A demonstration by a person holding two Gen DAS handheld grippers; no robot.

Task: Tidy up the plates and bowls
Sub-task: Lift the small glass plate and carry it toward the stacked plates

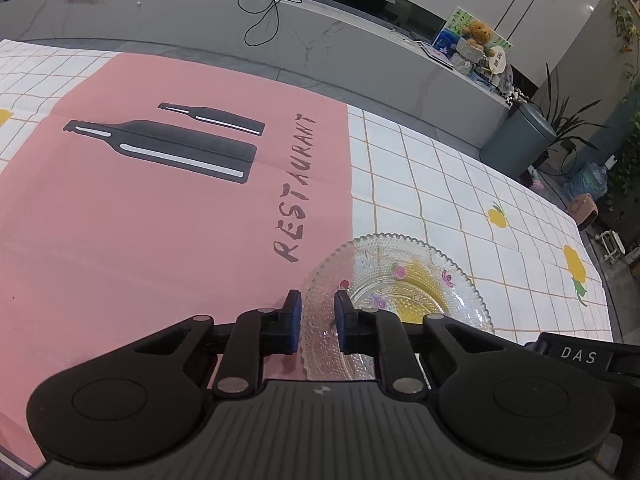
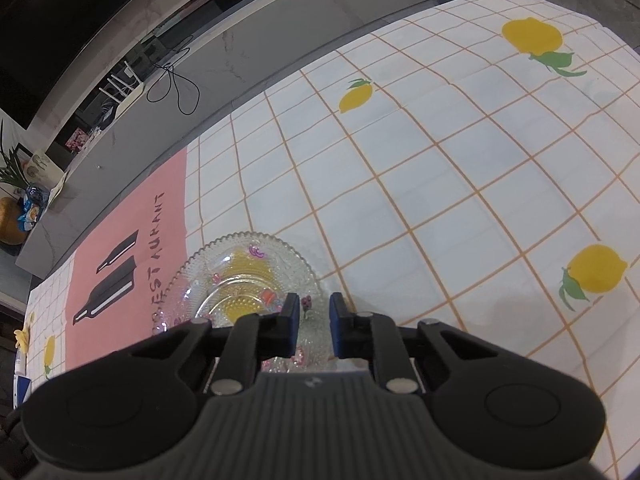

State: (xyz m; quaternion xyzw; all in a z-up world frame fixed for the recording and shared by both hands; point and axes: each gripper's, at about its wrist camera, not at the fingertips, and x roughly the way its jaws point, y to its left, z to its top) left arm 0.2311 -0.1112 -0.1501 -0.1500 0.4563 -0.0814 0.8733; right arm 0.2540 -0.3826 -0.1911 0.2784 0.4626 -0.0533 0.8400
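You are near the start, as far as these views show: only one glass plate (image 1: 396, 300) is in sight, lying flat on the tablecloth (image 1: 460, 184) at the lower middle of each frame, where the pink restaurant print (image 1: 160, 208) meets the checked white part, and no stack or bowl appears anywhere, so the sorting is all still ahead. Both tools are on that plate from opposite sides. Your left gripper (image 1: 317, 322) has its jaws drawn narrow with the plate's beaded rim between the blue pads (image 1: 295, 320), and it looks pinched. Your right gripper (image 2: 314, 326) is just as narrow, with the opposite rim between its pads (image 2: 293, 326), seemingly clamped too. Whether the plate has left the cloth you cannot tell.
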